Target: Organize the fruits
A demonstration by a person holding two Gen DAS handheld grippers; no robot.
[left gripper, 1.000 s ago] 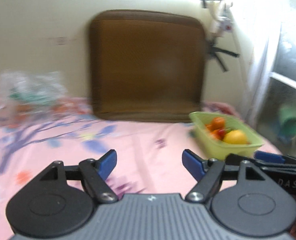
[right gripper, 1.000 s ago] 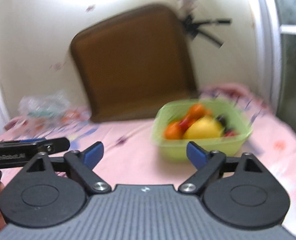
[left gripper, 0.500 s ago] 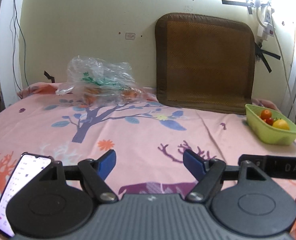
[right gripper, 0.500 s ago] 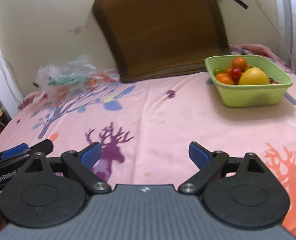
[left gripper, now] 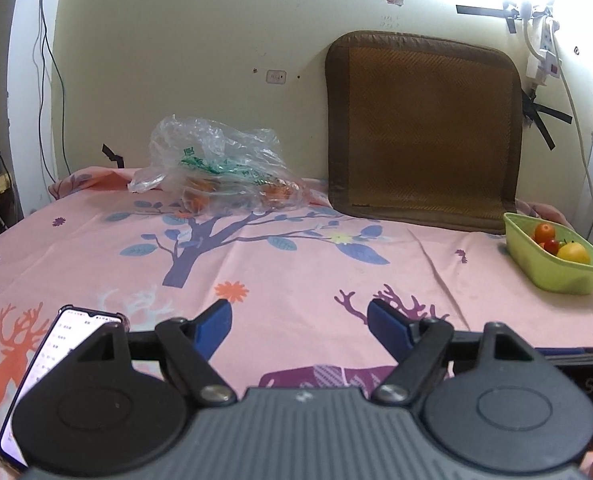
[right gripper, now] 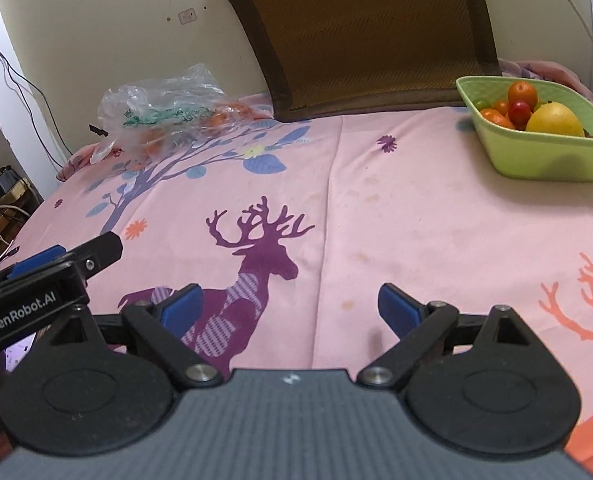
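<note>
Both claws hang low over a pink bedsheet (right gripper: pixel 416 208) printed with deer and trees, and neither one holds anything. The left claw (left gripper: pixel 299 328) has its blue pads spread apart with only sheet between them, and the right claw (right gripper: pixel 290 308) is spread just as wide over the purple deer print.

The fruit sits in two places. A green basket (right gripper: pixel 544 160) stands at the far right of the bed, near a brown mat (left gripper: pixel 424 124) that leans on the wall. It already holds a large yellow fruit (right gripper: pixel 554 120), a small orange (right gripper: pixel 522 91) and several red tomatoes (right gripper: pixel 519 111). Well apart from it, at the far left against the wall, lies a crumpled clear plastic bag (left gripper: pixel 216 168) with orange shapes showing through it, most likely more fruit still to be sorted.

Judged from this, the task looks partly done: some fruit is in the basket, and what is in the bag remains. Neither claw is near the bag or the basket, so the next pick has not begun. How many pieces the bag holds cannot be told through the creased plastic.

A phone (left gripper: pixel 52 344) with a lit screen lies on the sheet beside the left claw.
</note>
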